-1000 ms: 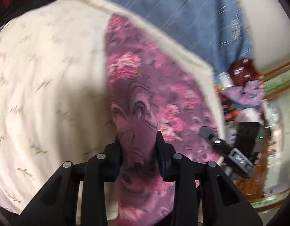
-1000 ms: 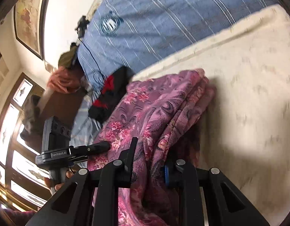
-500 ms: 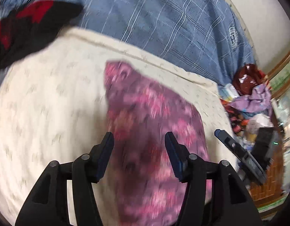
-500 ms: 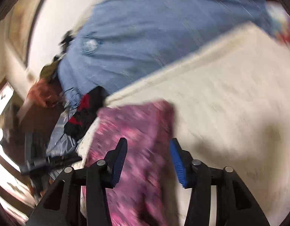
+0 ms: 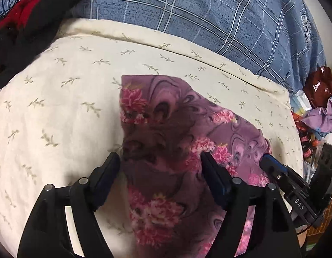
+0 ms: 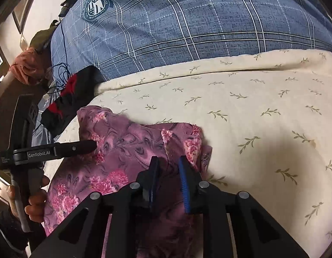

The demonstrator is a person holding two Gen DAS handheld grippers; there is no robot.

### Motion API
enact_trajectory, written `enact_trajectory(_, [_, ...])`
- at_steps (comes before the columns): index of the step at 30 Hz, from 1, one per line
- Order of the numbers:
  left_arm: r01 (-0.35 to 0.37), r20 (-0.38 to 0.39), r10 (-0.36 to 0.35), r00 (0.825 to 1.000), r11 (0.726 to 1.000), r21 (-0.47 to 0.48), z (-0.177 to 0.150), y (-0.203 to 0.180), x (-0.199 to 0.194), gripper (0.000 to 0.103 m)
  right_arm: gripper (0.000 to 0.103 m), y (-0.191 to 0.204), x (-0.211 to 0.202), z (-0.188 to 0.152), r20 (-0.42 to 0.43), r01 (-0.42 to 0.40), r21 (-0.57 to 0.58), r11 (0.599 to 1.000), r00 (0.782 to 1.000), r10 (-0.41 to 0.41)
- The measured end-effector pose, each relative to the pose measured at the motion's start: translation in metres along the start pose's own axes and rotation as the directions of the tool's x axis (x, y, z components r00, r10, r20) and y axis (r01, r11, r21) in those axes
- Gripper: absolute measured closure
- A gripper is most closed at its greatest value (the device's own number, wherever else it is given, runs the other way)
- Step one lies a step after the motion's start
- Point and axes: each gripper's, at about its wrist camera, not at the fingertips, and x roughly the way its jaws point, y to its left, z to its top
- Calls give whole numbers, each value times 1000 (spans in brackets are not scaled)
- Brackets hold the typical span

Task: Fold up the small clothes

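Observation:
A purple garment with pink flowers (image 5: 179,142) lies folded and flat on a cream sheet with a leaf print (image 5: 58,99). My left gripper (image 5: 159,161) is open wide just above the garment's near part, holding nothing. The right gripper's tip (image 5: 271,167) shows at the garment's right edge. In the right wrist view the garment (image 6: 127,150) lies in front of my right gripper (image 6: 168,161), which is open with a narrow gap over the garment's right corner, holding nothing. The left gripper's finger (image 6: 75,148) reaches over its left side.
A blue plaid duvet (image 5: 209,17) lies beyond the cream sheet. A black and red garment (image 5: 26,21) lies at the far left, also in the right wrist view (image 6: 71,94). Bags and clutter (image 5: 316,107) sit off the bed's right edge.
Both grippers were shut on the purple garment a second ago. They let it go, opened and pulled back, and the garment now lies flat on the sheet.

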Motion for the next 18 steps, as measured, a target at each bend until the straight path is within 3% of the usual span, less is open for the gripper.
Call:
enact_trajectory(4, [52, 38, -51, 998, 999, -4, -23, 5, -37, 26, 78, -2, -39, -11, 49, -89, 63, 994, 995, 86])
enact_trajectory(8, [-1, 83, -7, 997, 995, 95, -67, -8, -58, 26, 78, 19, -63, -39, 37, -176, -37, 984, 983, 177])
enact_trajectory(11, [-40, 24, 38, 999, 993, 115, -85, -7, -34, 23, 81, 25, -47, -62, -26, -65, -113, 991, 998, 62])
enact_trajectory(12, [-31, 22, 29, 999, 995, 92, -86, -3, -29, 19, 82, 19, -44, -66, -17, -75, -103, 992, 997, 74])
enact_trajectory(16, [3, 0, -3, 1000, 1000, 20, -82, 8, -40, 19, 83, 9, -53, -63, 4, -69, -8, 998, 998, 69])
enact_trajectory(17, [4, 2, -4, 1000, 1000, 27, -85, 8, -47, 19, 75, 10, -59, -64, 3, -56, -3, 998, 998, 56])
enact_trajectory(18, [1, 11, -1, 1000, 999, 41, -90, 6, -55, 19, 75, 10, -66, -67, 3, -53, -4, 999, 999, 53])
